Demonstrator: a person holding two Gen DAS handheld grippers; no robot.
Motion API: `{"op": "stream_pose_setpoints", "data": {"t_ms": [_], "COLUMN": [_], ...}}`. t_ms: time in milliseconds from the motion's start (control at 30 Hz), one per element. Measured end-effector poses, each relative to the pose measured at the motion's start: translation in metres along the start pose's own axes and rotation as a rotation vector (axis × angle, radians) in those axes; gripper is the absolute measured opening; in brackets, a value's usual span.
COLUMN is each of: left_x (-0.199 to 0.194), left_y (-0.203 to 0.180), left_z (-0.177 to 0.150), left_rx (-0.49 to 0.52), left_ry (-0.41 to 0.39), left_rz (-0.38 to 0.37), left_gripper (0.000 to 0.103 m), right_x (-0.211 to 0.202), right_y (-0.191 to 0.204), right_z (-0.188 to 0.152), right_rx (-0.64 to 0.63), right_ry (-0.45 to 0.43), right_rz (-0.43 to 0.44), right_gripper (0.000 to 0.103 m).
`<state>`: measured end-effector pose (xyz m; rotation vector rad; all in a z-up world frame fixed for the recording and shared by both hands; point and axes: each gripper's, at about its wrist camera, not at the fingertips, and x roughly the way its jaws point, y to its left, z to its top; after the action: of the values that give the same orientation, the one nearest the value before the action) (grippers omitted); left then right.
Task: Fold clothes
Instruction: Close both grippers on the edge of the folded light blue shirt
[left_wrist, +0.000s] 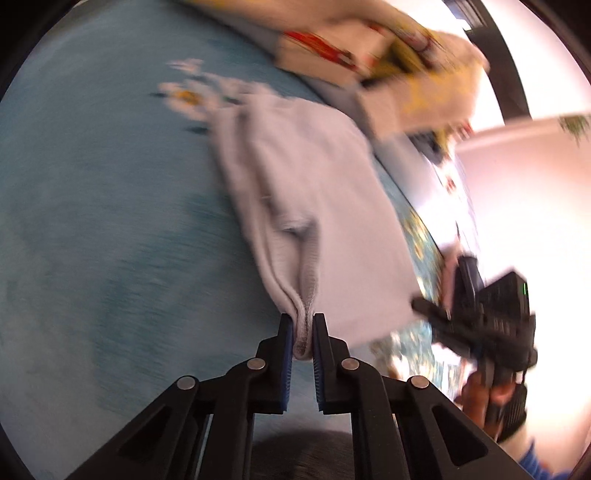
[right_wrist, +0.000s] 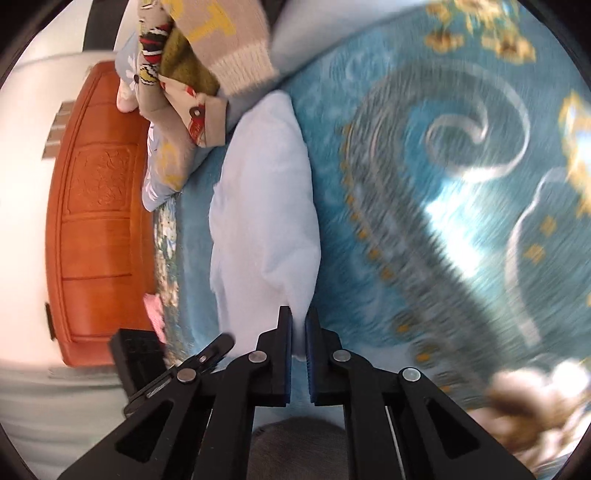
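Jaws of the left gripper stand narrow, pinched on a ribbed, doubled edge of the pale lavender garment, which trails away from them across the blue patterned bedspread. The right gripper likewise has its jaws nearly together, clamped on another edge of the same garment; seen from the left wrist, that right gripper meets the cloth's far corner, with a hand behind it. Beyond the garment lies a heap of folded clothes with red, yellow and olive patterns, resting on a pillow. Farther off, beside the bed, stands an orange carved wooden headboard. Both views are blurred.
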<state>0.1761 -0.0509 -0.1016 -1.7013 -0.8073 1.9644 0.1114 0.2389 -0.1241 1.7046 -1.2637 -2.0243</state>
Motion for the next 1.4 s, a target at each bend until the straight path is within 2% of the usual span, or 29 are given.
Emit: {"op": "stream_pose_setpoints", "data": {"t_ms": [200, 367, 500, 600, 733, 800, 867, 1000, 1067, 1133, 1267, 1400], "left_x": [0.041, 0.079, 0.085, 0.084, 0.066, 0.048, 0.032, 0.018, 0.013, 0.021, 0.049, 0.085], "left_y": [-0.063, -0.106, -0.118, -0.110, -0.093, -0.075, -0.056, -0.028, -0.016, -0.009, 0.001, -0.005], "left_z": [-0.007, -0.007, -0.006, -0.005, 0.002, 0.011, 0.024, 0.064, 0.085, 0.106, 0.146, 0.165], "left_rx": [0.091, 0.154, 0.176, 0.143, 0.127, 0.098, 0.056, 0.000, -0.019, -0.014, 0.016, 0.064], "left_ry": [0.121, 0.193, 0.206, 0.218, 0.184, 0.131, 0.080, -0.010, -0.052, -0.049, 0.017, 0.082], "left_rz": [-0.018, -0.033, -0.020, -0.058, -0.034, -0.023, -0.002, 0.028, 0.037, 0.034, 0.020, -0.026], "left_gripper": [0.010, 0.010, 0.010, 0.014, 0.014, 0.019, 0.030, 0.035, 0.050, 0.056, 0.057, 0.057], "right_x": [-0.049, -0.074, -0.078, -0.068, -0.062, -0.064, -0.066, -0.084, -0.095, -0.096, -0.081, -0.060], "right_y": [-0.018, -0.033, -0.049, -0.058, -0.069, -0.070, -0.071, -0.070, -0.069, -0.075, -0.096, -0.108], "right_z": [0.032, 0.060, 0.074, 0.075, 0.075, 0.074, 0.072, 0.063, 0.048, 0.028, -0.015, -0.040], "right_rx": [-0.115, -0.147, -0.121, -0.108, -0.081, -0.080, -0.078, -0.065, -0.037, 0.022, 0.179, 0.304], "right_ry": [0.027, 0.023, 0.019, 0.031, 0.017, 0.002, -0.013, -0.117, -0.181, -0.225, -0.275, -0.300], "right_rz": [-0.099, -0.168, -0.183, -0.195, -0.205, -0.219, -0.233, -0.289, -0.247, -0.185, -0.084, -0.005], "right_gripper": [0.006, 0.006, 0.006, 0.006, 0.007, 0.009, 0.010, 0.024, 0.037, 0.052, 0.054, 0.054]}}
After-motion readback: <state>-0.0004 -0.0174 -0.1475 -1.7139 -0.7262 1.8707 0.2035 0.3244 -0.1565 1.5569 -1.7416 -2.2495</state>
